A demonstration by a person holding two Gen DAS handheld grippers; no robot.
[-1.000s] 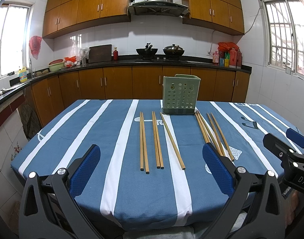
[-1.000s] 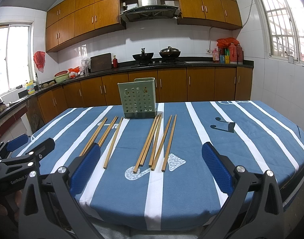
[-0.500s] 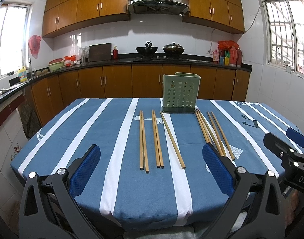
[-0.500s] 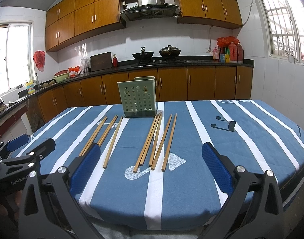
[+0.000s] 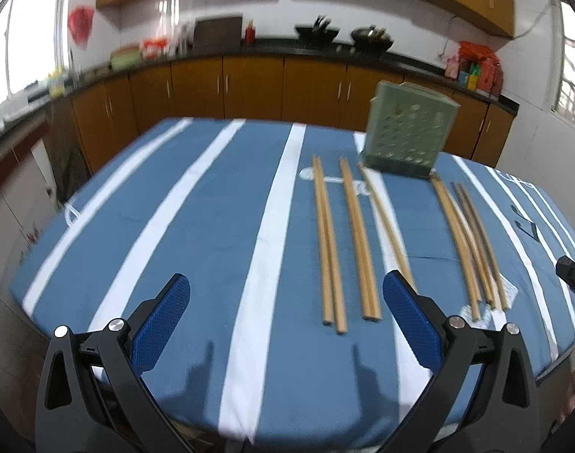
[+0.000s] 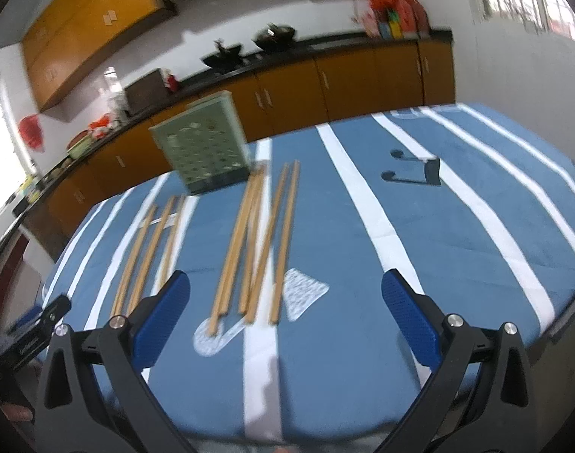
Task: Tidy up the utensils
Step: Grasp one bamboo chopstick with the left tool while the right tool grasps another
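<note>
Blue striped cloth (image 5: 197, 226) lies under slim wooden chopsticks (image 5: 327, 241) and our perforated green holder (image 5: 408, 132); our left gripper (image 5: 285, 313) and right gripper (image 6: 283, 315) gape wide, empty.

Both wrist views look down from the table's (image 5: 212, 207) near edge toward 12 o'clock, sharing the chopsticks (image 5: 329, 241) and green holder (image 6: 200, 147).
</note>
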